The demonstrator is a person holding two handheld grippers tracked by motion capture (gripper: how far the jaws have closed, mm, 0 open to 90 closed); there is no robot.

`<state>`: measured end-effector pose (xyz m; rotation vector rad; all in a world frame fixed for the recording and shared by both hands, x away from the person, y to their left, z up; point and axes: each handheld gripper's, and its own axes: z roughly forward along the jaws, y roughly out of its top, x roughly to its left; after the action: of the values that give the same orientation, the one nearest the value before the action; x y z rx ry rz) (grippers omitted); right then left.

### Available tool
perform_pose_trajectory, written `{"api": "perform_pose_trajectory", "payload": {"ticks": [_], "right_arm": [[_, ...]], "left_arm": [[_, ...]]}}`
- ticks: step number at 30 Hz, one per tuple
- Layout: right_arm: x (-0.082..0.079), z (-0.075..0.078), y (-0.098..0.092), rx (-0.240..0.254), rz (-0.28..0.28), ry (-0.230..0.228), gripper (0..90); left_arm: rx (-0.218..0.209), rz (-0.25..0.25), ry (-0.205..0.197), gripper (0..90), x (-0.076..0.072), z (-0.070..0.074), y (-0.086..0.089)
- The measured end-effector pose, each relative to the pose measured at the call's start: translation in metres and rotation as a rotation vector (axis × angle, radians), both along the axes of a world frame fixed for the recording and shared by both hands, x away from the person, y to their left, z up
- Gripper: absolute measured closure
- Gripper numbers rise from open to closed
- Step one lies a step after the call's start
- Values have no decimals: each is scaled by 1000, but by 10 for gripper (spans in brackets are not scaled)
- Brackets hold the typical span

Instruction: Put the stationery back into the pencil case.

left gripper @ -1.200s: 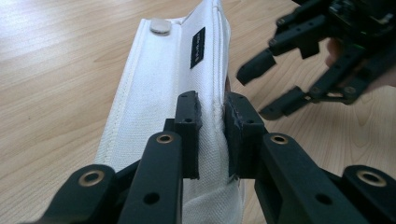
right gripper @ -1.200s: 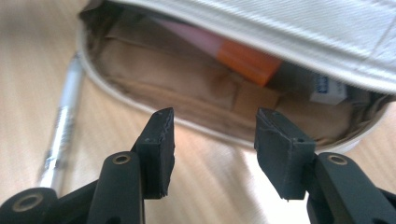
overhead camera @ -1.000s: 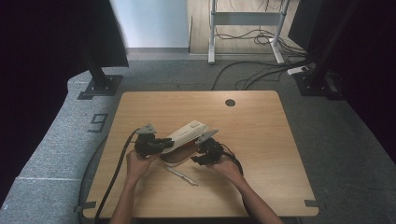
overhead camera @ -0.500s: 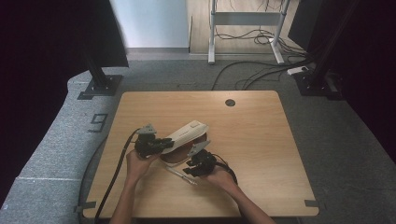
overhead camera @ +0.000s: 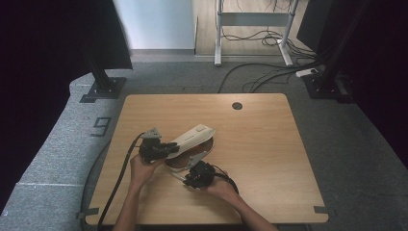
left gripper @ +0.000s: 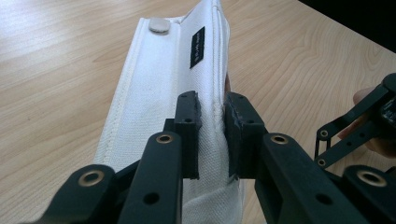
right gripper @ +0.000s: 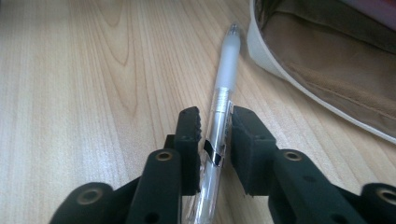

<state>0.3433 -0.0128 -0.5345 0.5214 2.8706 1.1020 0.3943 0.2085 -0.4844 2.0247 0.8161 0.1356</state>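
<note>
One pen (right gripper: 219,116), one white pouch (left gripper: 163,93), two claws.

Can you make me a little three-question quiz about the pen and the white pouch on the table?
1. True or false: the left gripper pinches the flap of the white pouch.
2. What lies between the right gripper's jaws? A) clear pen B) spoon C) key
3. What colour is the pouch's inside, seen in the right gripper view?

Key: 1 true. 2 A; the jaws have just been closing around it, on the table. 3 brown.
</note>
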Motion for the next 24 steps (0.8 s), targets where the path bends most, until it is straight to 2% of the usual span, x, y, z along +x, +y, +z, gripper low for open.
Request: {"api": "perform_pose_trajectory", "payload": {"ticks": [7,14,21,24], "right_arm": [[-2,0,0,-15,1,-27,781],[-6,2,0,-17,15,-33,783],[-9,14,-6,-1,25,-40,783],[-8,20,-13,-1,10,-47,783]], "left_arm": [[-1,0,0,761,0,0,0],[-2,0,0,761,0,0,0],[-5,3,1,762,0,0,0],[-3,2,1,762,0,0,0]]}}
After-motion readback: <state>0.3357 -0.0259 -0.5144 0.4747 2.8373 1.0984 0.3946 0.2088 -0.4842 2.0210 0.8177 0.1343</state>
